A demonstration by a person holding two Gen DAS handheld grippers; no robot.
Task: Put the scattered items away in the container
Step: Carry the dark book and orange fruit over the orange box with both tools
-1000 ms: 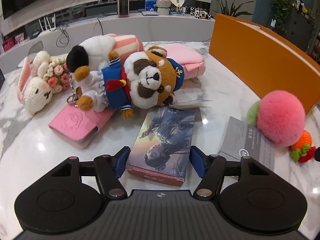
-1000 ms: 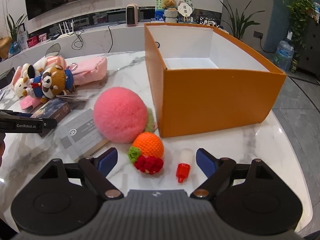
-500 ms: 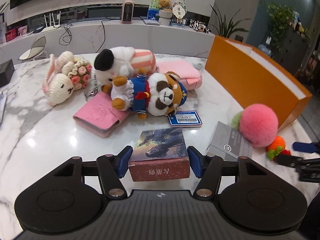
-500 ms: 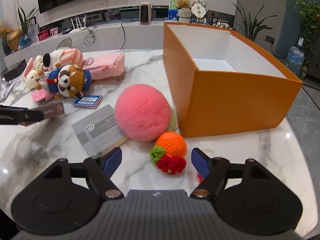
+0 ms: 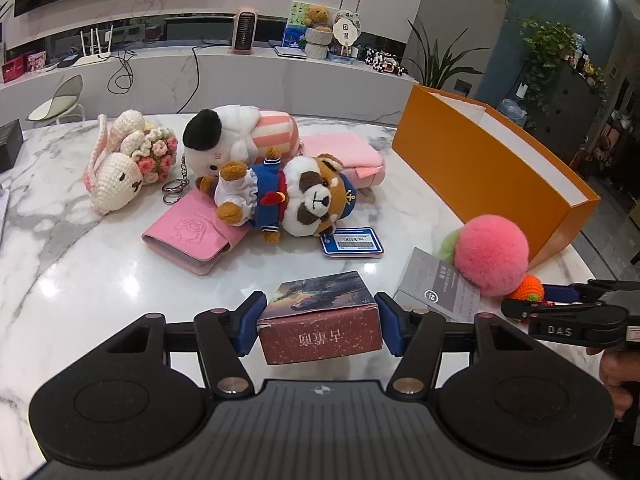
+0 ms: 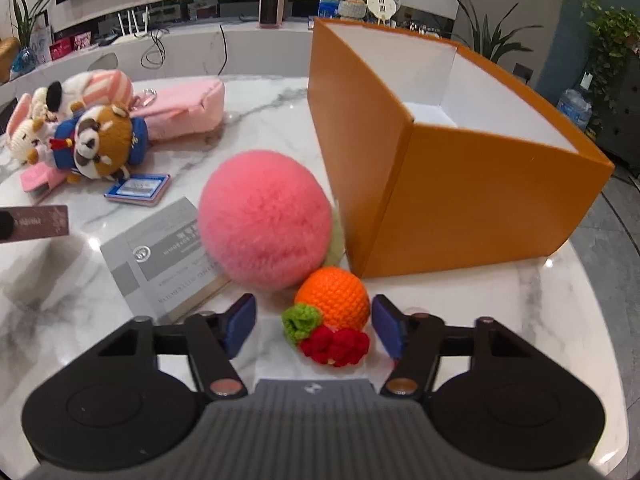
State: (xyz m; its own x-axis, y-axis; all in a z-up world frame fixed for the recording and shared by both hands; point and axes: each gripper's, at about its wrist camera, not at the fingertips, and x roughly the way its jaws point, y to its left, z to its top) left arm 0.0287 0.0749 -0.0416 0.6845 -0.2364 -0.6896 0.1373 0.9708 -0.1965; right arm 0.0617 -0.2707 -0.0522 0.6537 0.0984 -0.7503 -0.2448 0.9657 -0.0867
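pink wallet (image 5: 192,236) partly under plush, box (image 6: 34,222) cut off left

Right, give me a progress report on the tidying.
Done: nothing shows inside the orange cardboard box. In hand: the left tool is shut on the dark red illustrated card box, lifted; the right tool is open around the orange crocheted fruit. Left: pink fluffy ball, plush toys, pink wallet, cards.

Glossy marble table (image 5: 80,280). Matt orange card box (image 6: 480,200), white inside. Fluffy pink pompom (image 6: 264,220); rough crochet orange (image 6: 336,300) and bunny (image 5: 114,172); plush panda (image 5: 304,200). Printed card box (image 5: 320,320) between blue pads (image 5: 250,322); matt black plastic grippers.
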